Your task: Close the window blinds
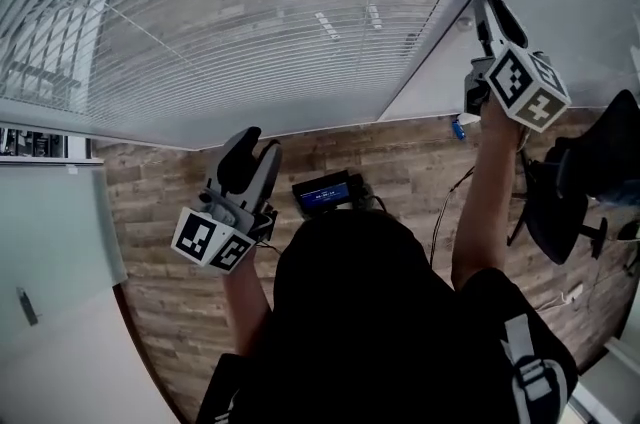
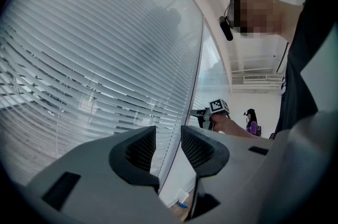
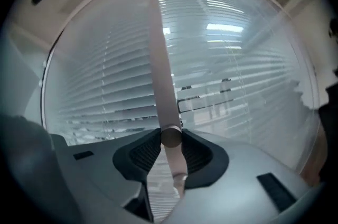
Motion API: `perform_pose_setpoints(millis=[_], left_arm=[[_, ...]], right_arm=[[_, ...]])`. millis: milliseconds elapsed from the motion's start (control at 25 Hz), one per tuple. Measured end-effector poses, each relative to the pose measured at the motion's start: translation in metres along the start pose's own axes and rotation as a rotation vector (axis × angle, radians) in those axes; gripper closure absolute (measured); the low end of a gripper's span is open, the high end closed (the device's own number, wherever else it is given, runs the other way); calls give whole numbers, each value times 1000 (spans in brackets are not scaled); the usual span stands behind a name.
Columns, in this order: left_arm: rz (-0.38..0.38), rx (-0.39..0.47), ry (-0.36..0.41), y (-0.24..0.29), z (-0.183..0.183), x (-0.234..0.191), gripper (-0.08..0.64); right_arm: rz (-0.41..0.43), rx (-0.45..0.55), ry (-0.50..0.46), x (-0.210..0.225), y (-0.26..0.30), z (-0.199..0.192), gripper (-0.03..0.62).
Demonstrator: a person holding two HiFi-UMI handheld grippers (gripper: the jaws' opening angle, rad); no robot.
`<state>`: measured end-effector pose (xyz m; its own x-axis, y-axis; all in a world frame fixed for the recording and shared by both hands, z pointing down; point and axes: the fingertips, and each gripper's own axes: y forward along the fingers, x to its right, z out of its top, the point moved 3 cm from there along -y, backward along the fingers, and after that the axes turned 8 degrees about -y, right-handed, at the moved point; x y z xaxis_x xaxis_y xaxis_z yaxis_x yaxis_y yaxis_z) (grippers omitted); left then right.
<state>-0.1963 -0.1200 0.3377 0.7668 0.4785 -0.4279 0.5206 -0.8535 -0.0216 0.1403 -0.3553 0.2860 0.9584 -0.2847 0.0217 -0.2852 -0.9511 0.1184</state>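
White window blinds (image 1: 250, 22) made of many thin flat slats hang over the big glass window, up high in front of the person. The slats are tipped so that bits of the outside show between them.

A pale, round, stick-like rod (image 3: 163, 75) hangs down in front of the blinds. The right claw (image 3: 170, 150) is held up high, next to the light grey window frame (image 1: 430, 52). Its two dark jaws are clamped on the rod, one on each side, and both touch it.

The left claw (image 2: 166, 146) is held lower, close to the person's body, and it points at the blinds. Its jaws are apart, with only air between them, and it touches nothing.

Far below is a brown wooden floor (image 1: 180, 312). A black office chair (image 1: 580, 182) stands on the floor, on the right side of the head view.
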Motion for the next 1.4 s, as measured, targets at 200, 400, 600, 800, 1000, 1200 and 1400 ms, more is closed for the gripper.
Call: perform_pose_setpoints(millis=[200,400,600,800,1000,1200,1400], left_arm=[[-7,-1,-5,3,3,0,416],[-2,-11,-9,0,-4,-3,416],[-5,-8,-5,1,-2,-2,416],[3,-1,-7,1,-2,-5,416],[7,1,-11,1,-4,-8,416],[2,-2,-12,3,-4,-8,416],[1,-7,-10,2,-5,-8,416]], right_arm=[[82,56,213,4,0,9,463],[-57,-7,-308,-7,-4,-2,444],[-138,-52,-655,-23,-2,3,440],[-158,-67,-574,-18,-2,3,463],[-5,2,59,-2,-2,0,463],[111,58,448,4,-1,-2,463],[87,46,161,0,-4,-3,461]])
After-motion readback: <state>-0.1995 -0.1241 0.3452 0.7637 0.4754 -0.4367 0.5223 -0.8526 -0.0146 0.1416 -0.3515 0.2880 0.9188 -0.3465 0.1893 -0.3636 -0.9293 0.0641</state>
